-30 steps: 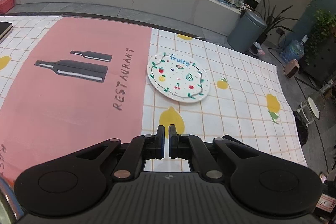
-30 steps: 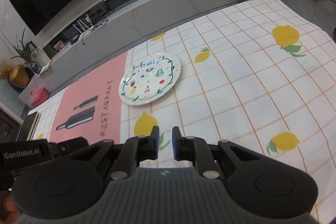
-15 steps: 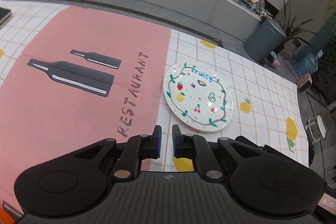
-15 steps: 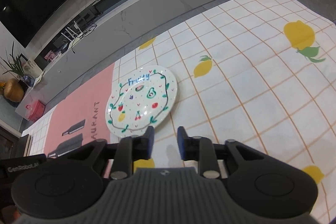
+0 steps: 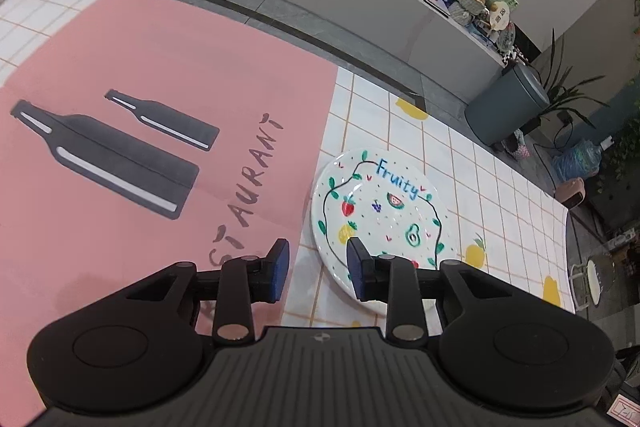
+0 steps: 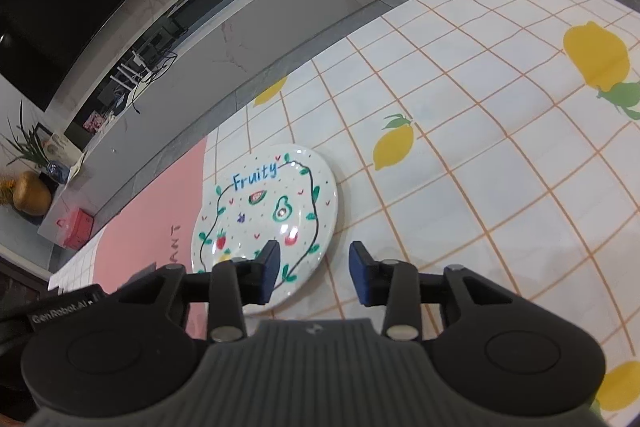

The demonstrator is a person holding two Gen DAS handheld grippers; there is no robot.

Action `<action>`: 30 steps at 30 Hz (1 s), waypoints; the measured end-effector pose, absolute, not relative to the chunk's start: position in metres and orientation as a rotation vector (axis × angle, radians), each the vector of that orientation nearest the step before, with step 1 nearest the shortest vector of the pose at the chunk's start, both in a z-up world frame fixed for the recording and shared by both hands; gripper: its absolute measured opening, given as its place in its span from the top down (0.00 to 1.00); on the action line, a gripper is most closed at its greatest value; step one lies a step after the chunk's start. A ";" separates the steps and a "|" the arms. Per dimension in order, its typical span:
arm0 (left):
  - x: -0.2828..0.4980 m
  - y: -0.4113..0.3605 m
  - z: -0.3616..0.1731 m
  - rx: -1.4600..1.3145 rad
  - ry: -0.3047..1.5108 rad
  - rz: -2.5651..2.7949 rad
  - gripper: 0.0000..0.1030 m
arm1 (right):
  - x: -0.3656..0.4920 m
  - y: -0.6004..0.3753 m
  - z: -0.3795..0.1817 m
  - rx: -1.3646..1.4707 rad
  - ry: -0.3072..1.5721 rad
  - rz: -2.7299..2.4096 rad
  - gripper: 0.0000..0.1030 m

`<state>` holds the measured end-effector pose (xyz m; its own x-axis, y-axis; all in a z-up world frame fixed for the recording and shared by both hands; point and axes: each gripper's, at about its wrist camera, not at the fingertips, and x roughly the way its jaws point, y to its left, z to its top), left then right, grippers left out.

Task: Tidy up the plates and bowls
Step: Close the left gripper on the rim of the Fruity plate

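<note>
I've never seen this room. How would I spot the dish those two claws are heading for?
Find the checked tablecloth with yellow lemons and its big pink panel with black bottles. Just beside the pink panel's edge lies a round white plate. It is the only dish there, marked "Fruity" in blue inside a vine ring with small painted fruits.

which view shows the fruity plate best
The right wrist view: the plate lies nearer the middle of the picture, with its far rim clear against the tablecloth; one finger covers only its near edge. In the left wrist view the same plate has its near rim hidden behind a finger and its linkage.
</note>
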<state>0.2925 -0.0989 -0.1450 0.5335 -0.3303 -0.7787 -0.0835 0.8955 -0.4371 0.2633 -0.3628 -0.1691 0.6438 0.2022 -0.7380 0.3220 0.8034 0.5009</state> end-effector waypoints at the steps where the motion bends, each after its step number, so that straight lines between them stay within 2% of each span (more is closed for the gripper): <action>1: 0.295 -0.099 -0.147 -0.463 1.003 -0.152 0.66 | 0.266 -0.363 -0.171 0.664 0.887 -0.071 0.63; 16: 0.329 -0.100 -0.171 -0.541 0.997 -0.152 0.66 | 0.285 -0.376 -0.188 0.725 0.882 -0.092 0.65; 22: 0.336 -0.103 -0.173 -0.536 0.984 -0.178 0.66 | 0.287 -0.374 -0.193 0.745 0.881 -0.064 0.81; 23: 0.336 -0.104 -0.172 -0.530 0.982 -0.177 0.71 | 0.287 -0.374 -0.193 0.745 0.876 -0.066 0.81; 25: 0.336 -0.106 -0.172 -0.507 0.981 -0.170 0.74 | 0.286 -0.373 -0.192 0.736 0.876 -0.069 0.83; 28: 0.333 -0.107 -0.171 -0.475 0.982 -0.160 0.83 | 0.284 -0.375 -0.192 0.735 0.884 -0.084 0.92; 30: 0.331 -0.107 -0.170 -0.465 0.991 -0.153 0.86 | 0.283 -0.376 -0.191 0.743 0.894 -0.091 0.93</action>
